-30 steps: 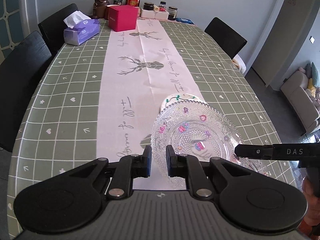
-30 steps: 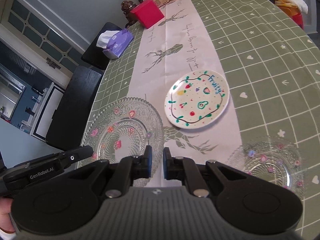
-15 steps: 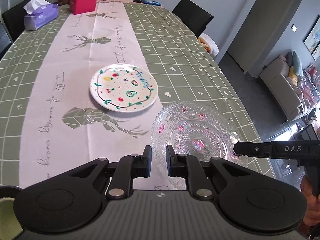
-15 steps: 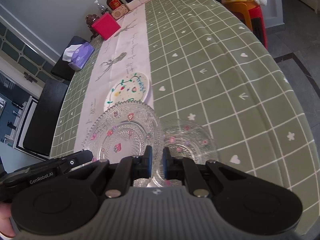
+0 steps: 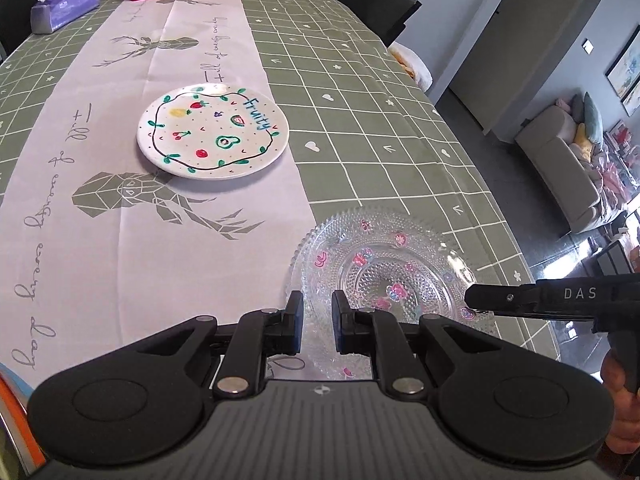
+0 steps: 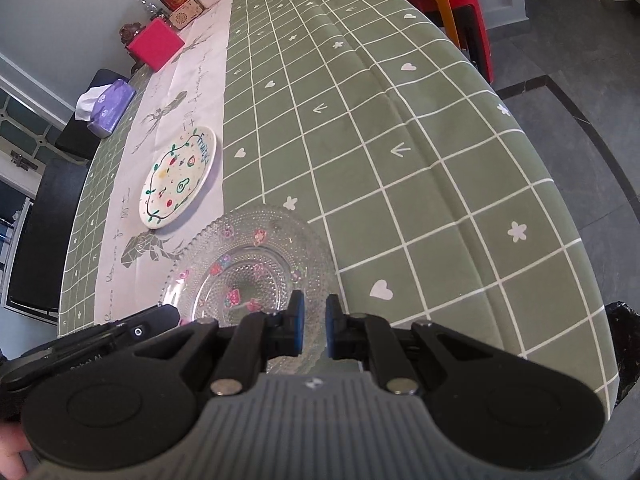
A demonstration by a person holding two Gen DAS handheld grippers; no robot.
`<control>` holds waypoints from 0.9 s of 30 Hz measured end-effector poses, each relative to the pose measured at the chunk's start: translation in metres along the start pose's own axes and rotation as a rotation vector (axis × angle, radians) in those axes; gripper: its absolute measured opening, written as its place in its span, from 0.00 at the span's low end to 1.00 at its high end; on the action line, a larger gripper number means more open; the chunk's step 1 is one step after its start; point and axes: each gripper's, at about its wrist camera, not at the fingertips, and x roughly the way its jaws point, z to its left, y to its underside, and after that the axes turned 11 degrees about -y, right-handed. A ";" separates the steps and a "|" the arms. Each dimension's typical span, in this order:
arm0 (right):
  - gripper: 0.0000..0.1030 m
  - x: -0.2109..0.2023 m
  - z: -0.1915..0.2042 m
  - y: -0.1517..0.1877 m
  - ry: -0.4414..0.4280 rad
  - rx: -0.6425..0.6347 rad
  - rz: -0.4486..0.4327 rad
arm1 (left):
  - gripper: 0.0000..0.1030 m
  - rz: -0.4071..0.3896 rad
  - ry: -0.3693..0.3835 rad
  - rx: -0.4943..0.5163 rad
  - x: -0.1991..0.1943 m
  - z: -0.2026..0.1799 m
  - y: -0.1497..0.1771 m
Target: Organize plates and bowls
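1. A clear pressed-glass plate (image 5: pixel 384 276) with a beaded, scalloped rim and small pink and purple flower motifs sits between the two claws, over the green checked part of the table (image 5: pixel 360 128), near its edge.
2. The left claw (image 5: pixel 317 322) is clenched on the plate's near rim; the glass edge runs through the narrow gap between its blue-lined pads.
3. The right claw (image 6: pixel 313 326) is likewise clenched on the same plate (image 6: pixel 256 264), gripping the rim at its own side.
4. In the left view the plate appears doubled, as if a second glass dish of the same pattern lies right beneath it; I cannot tell whether the two touch.
5. A round white ceramic plate (image 5: pixel 212 132), painted with fruit, a green vine border and the blue word "Fruity", lies flat on the pale runner, well apart from the glass one.
6. At the far end stand a purple tissue box (image 5: pixel 64 6) and a pink box (image 6: pixel 157 44).
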 end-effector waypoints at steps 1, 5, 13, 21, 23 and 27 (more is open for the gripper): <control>0.08 0.001 -0.001 0.000 0.002 -0.001 0.000 | 0.15 -0.003 -0.003 0.002 0.001 0.000 0.001; 0.08 0.004 -0.001 0.000 0.006 -0.003 -0.003 | 0.15 -0.021 -0.024 0.019 0.003 -0.004 0.004; 0.08 0.004 0.000 0.002 0.020 -0.022 -0.026 | 0.11 -0.024 -0.054 0.048 0.005 -0.008 0.009; 0.08 0.005 0.004 0.004 0.036 -0.058 -0.029 | 0.09 -0.035 -0.057 0.018 0.006 -0.003 0.012; 0.08 0.005 0.005 0.005 0.042 -0.061 -0.032 | 0.09 -0.038 -0.053 0.008 0.005 -0.002 0.013; 0.08 0.007 0.006 0.007 0.065 -0.075 -0.024 | 0.09 -0.046 -0.044 -0.009 0.005 0.000 0.014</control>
